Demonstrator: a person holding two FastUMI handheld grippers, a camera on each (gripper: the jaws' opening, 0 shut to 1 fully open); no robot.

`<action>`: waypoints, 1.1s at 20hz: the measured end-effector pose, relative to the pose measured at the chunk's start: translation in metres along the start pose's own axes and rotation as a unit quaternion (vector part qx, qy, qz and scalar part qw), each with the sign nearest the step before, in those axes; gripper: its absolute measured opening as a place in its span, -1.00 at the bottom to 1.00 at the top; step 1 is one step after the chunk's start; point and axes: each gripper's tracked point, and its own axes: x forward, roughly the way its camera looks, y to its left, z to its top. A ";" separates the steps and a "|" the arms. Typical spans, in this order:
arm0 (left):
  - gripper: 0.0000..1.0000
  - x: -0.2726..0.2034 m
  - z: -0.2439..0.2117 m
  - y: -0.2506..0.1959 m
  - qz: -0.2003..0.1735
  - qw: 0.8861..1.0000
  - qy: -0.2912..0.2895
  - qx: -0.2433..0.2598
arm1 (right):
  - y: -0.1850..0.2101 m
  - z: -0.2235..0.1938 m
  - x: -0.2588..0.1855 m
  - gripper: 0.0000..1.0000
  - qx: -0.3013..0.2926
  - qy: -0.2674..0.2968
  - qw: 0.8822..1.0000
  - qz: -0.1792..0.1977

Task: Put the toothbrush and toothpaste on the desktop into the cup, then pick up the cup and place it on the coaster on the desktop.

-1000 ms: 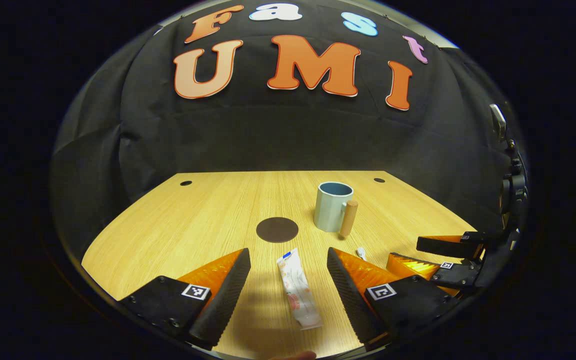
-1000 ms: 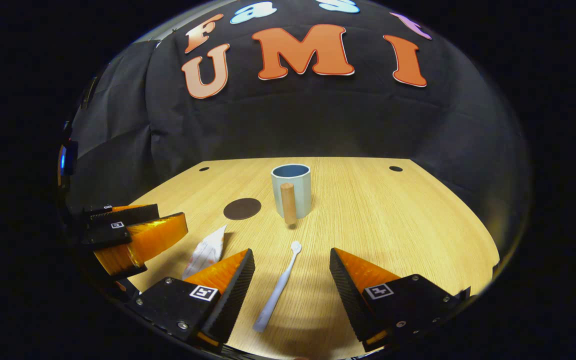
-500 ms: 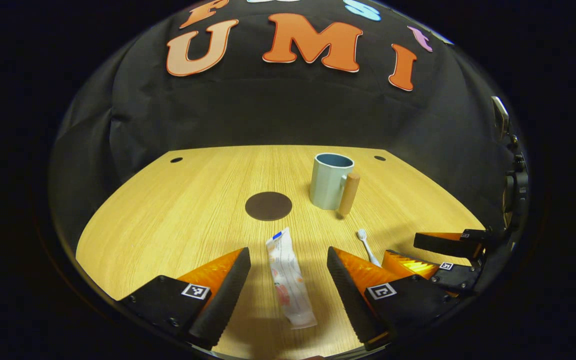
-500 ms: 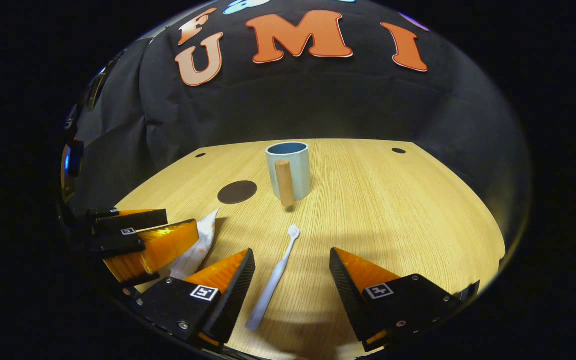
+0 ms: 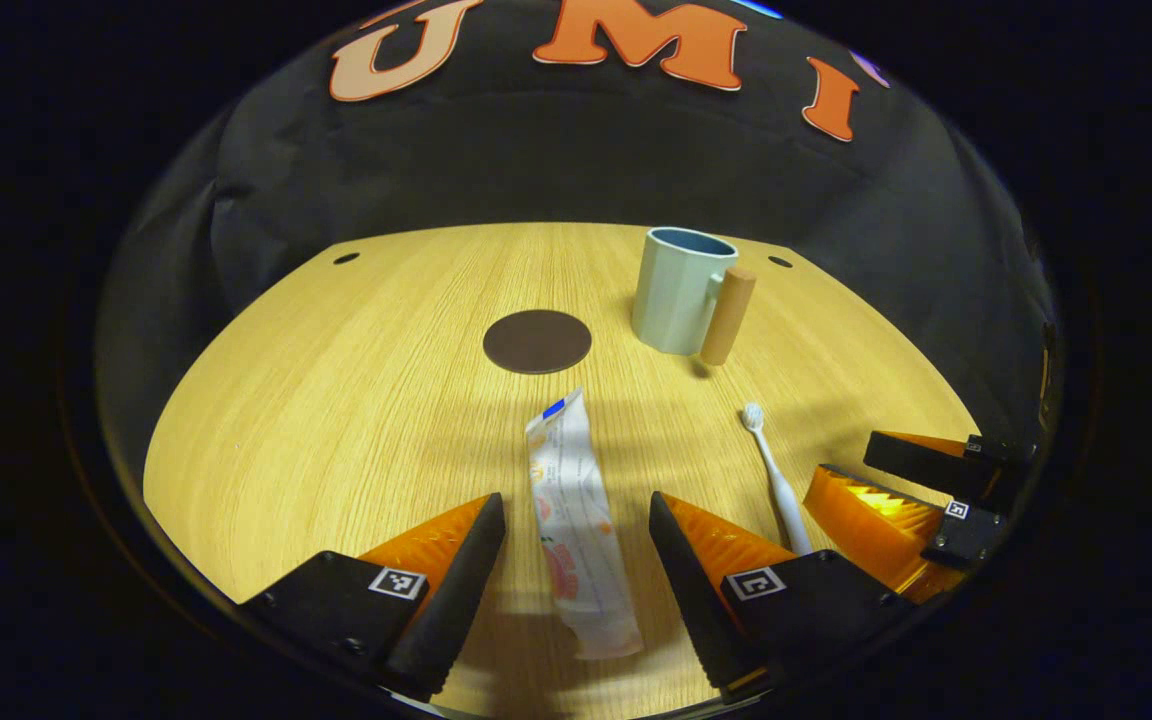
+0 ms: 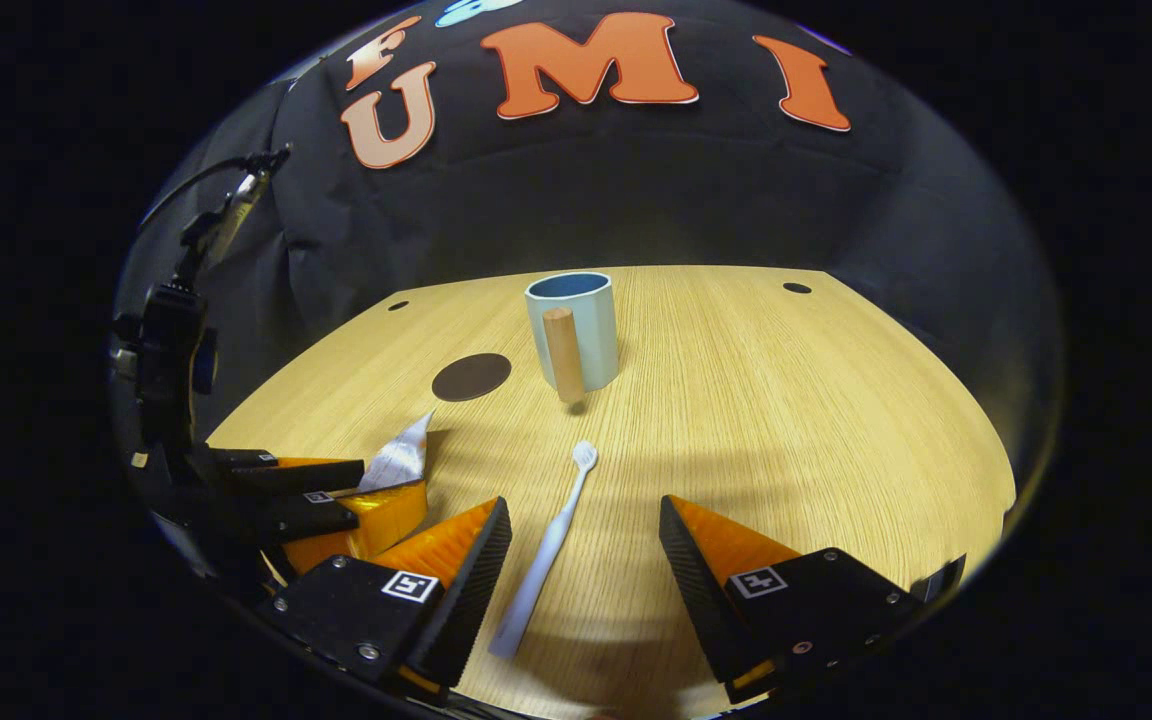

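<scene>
A white toothpaste tube [image 5: 576,520] lies flat on the wooden desktop [image 5: 336,400], between the fingers of my left gripper [image 5: 576,545], which is open and straddles its lower half. A white toothbrush [image 6: 551,545] lies between the fingers of my right gripper [image 6: 586,555], also open, bristles pointing toward the cup. The pale blue cup [image 6: 576,325] with a wooden handle stands upright at mid-table, also seen as cup [image 5: 681,290]. A dark round coaster [image 5: 537,341] lies left of it, coaster [image 6: 472,376]. The toothbrush [image 5: 774,475] shows beside the right gripper [image 5: 896,480].
The left gripper [image 6: 331,500] sits low at the left in the right gripper view, over the toothpaste tube [image 6: 398,462]. Two small dark holes [image 5: 346,258] mark the desktop's far corners. Black cloth walls close the booth behind the table.
Both grippers have moved forward and tilted down over the table. The toothpaste now reaches deeper between the left fingers, the toothbrush deeper between the right fingers. Both stay open.
</scene>
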 end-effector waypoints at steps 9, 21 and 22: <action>-0.42 0.003 0.009 0.017 0.011 0.999 -0.007 -0.053 | 0.004 -0.005 0.001 0.76 -0.002 0.011 1.000 0.004; -0.60 -0.004 0.019 0.033 0.035 0.997 -0.044 -0.052 | 0.008 -0.023 0.014 0.09 0.021 0.064 0.998 -0.015; -0.60 -0.007 0.023 0.039 0.041 0.997 -0.050 -0.051 | 0.012 -0.026 0.015 0.00 0.020 0.070 0.997 -0.013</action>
